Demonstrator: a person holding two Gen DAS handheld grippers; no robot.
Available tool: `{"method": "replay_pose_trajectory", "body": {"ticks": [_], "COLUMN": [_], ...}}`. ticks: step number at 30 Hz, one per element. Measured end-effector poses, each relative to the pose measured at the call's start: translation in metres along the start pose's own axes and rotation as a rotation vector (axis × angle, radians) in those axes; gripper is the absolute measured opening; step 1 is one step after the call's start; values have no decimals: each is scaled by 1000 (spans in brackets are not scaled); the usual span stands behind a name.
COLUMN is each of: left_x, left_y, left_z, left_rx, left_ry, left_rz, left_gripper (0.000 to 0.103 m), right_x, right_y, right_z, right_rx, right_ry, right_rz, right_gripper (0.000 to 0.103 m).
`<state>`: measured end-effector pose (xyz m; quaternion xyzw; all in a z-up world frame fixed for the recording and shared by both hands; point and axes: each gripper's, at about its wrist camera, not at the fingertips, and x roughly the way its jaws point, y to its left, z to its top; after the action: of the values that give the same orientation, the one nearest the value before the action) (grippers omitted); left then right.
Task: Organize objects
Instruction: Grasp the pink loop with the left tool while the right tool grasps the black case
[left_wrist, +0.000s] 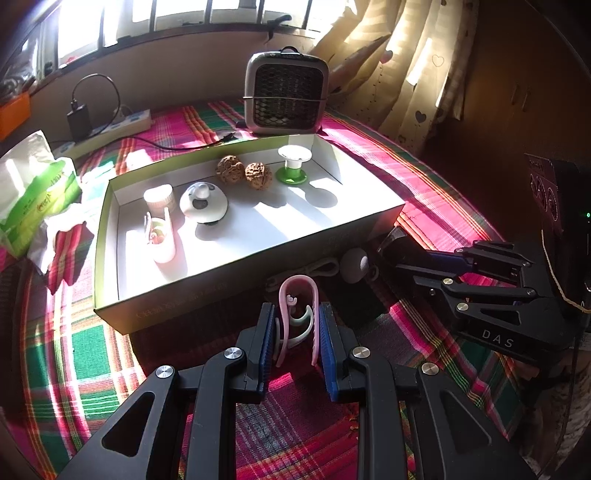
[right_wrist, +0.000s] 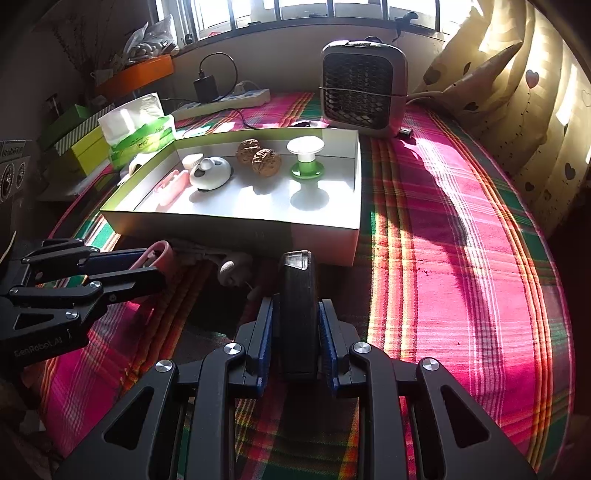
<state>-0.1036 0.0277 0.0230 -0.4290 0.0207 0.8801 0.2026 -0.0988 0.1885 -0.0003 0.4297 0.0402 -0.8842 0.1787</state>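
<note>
place: home bedroom; cues: heart-print curtains (left_wrist: 417, 74); plaid bedspread (right_wrist: 461, 258); window (left_wrist: 184, 14)

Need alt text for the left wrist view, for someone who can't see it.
The left gripper is shut on a pink clip just in front of a shallow white-lined box on a plaid cloth. The box holds two walnuts, a green-based spool and small white items; the right gripper grips a dark object.

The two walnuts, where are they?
In both views, the two walnuts sit touching near the box's far wall, between the white round gadget and green-based spool.
</note>
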Motion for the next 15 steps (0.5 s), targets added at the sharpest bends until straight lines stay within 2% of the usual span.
{"method": "replay_pose_trajectory", "body": {"ticks": [15], "left_x": [-16], "left_y": [0], "left_z": [2], "left_rx": [1], "left_ry": [-27], "left_rz": [22], "left_gripper": [20], "right_x": [-18], "right_y": [0], "right_z": [1], "right_rx": [23], "right_ry": [-29], "right_rz": [10], "right_gripper": [25]}}
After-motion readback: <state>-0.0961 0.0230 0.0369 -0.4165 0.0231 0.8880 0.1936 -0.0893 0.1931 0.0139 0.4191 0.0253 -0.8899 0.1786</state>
